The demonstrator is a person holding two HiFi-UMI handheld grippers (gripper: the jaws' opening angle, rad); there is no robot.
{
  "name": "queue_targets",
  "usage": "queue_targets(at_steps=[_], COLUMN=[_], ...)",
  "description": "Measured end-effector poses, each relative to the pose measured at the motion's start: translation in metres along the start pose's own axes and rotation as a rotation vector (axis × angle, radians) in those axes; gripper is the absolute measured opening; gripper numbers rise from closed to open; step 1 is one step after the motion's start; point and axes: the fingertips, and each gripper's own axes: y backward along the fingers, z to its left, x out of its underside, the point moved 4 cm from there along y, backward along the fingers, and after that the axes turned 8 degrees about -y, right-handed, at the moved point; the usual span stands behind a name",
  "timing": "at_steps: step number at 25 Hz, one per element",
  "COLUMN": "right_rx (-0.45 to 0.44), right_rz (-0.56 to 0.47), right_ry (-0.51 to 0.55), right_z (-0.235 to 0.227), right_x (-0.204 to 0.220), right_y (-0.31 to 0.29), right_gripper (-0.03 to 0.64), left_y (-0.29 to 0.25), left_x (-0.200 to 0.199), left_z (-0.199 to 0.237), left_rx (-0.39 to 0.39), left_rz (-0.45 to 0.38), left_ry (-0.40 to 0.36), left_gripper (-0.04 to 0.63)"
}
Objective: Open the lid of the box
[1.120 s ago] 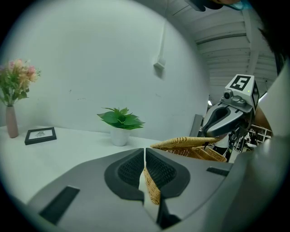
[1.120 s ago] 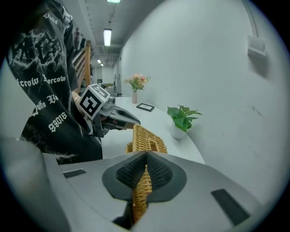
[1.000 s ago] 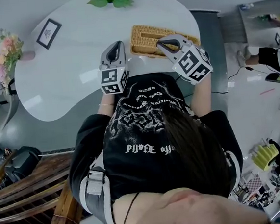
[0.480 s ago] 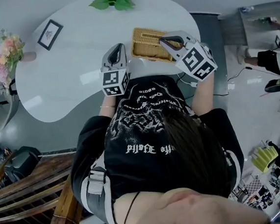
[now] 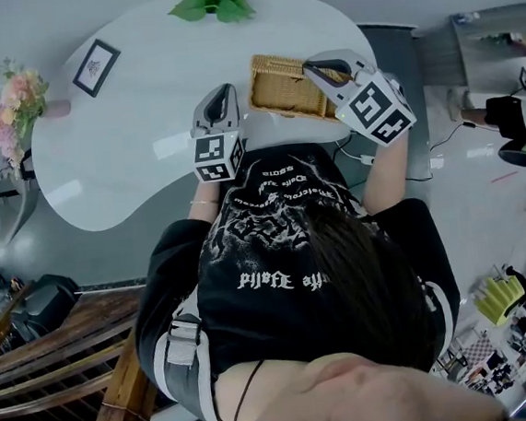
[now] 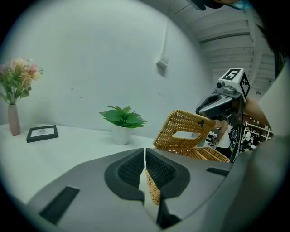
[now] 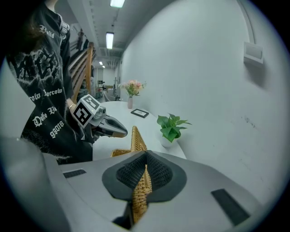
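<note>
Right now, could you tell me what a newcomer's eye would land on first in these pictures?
The wicker lid stands tilted up off its box, pinched at its edge by the right hand-held gripper. The left hand-held gripper is shut and empty beside the box; a green potted plant stands behind on the white table.

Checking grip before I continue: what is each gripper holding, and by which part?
Right gripper is clamped on the wicker lid at its raised free edge. Left gripper is shut, holding nothing.
</note>
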Motion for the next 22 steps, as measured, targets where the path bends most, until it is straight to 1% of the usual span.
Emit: queue_targets(at_steps=[9,15,22], right_rx=[0.007,0.028,0.039], right_rz=[-0.005,-0.018,-0.032], right_ry=[0.019,0.033,0.025], right_z=[-0.015,-0.031,-0.046], right_x=[-0.006,-0.011,-0.011], right_y=[0.002,0.004,0.006], right_gripper=[0.034,0.034,0.033], left_y=[-0.002,-0.005,-0.006], left_x=[-0.004,-0.004,-0.005], left_z=[-0.003,-0.001,-0.003], left_rx=[0.001,-0.006,-0.009], left_rz=[-0.003,0.0,0.001], left_ry=[-0.009,-0.006,-0.01], left_gripper=[0.029,0.029,0.029])
